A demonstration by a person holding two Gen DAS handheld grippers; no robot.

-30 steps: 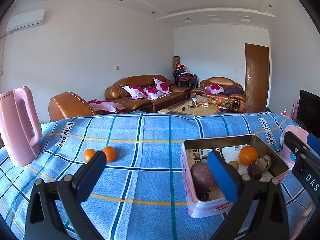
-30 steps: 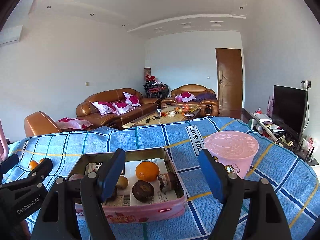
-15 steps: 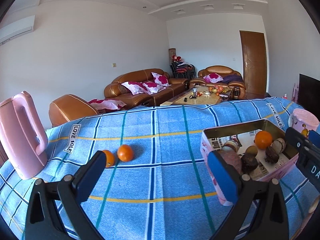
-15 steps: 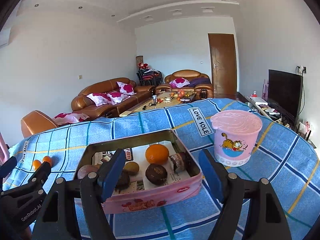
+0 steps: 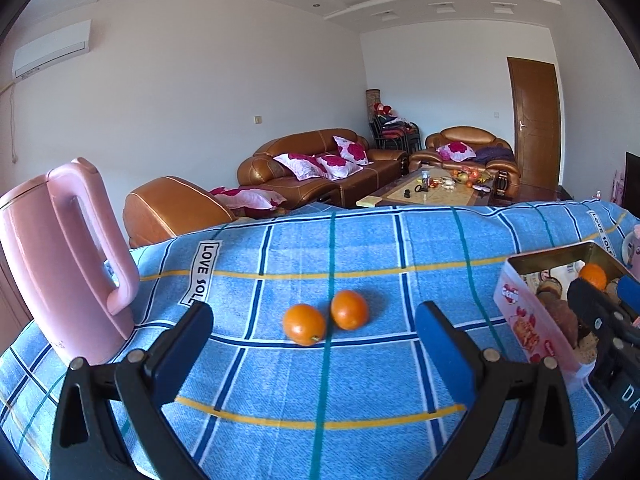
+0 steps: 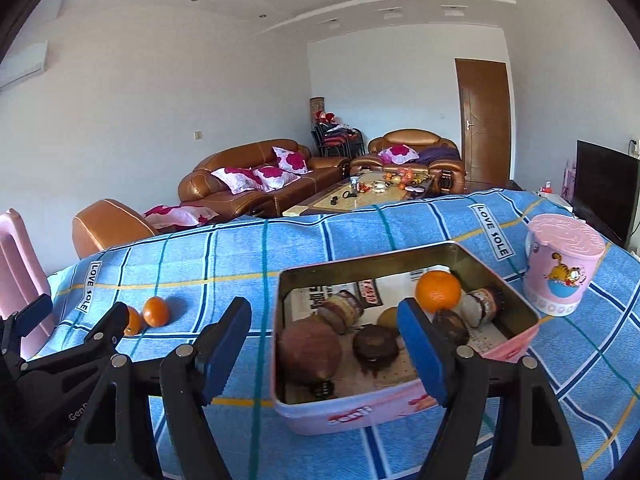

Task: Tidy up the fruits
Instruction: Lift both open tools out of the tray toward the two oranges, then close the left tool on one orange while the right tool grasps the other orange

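Observation:
Two oranges lie side by side on the blue checked cloth, a nearer one (image 5: pixel 304 324) and a farther one (image 5: pixel 349 309); they also show in the right wrist view (image 6: pixel 156 311). My left gripper (image 5: pixel 314 344) is open and empty, its jaws framing the oranges just short of them. A pink tin box (image 6: pixel 400 410) holds an orange (image 6: pixel 438 291), a brown round fruit (image 6: pixel 310 352) and several dark fruits. My right gripper (image 6: pixel 324 348) is open and empty, hovering at the tin's near left side.
A pink kettle (image 5: pixel 64 256) stands at the left of the table. A pink lidded cup (image 6: pixel 562 266) stands right of the tin. The table's far edge drops toward brown sofas (image 5: pixel 312 164).
My left gripper has swung left and closer to the two oranges, now centred between its jaws. My right gripper has shifted left and lower toward the tin. Both stay open.

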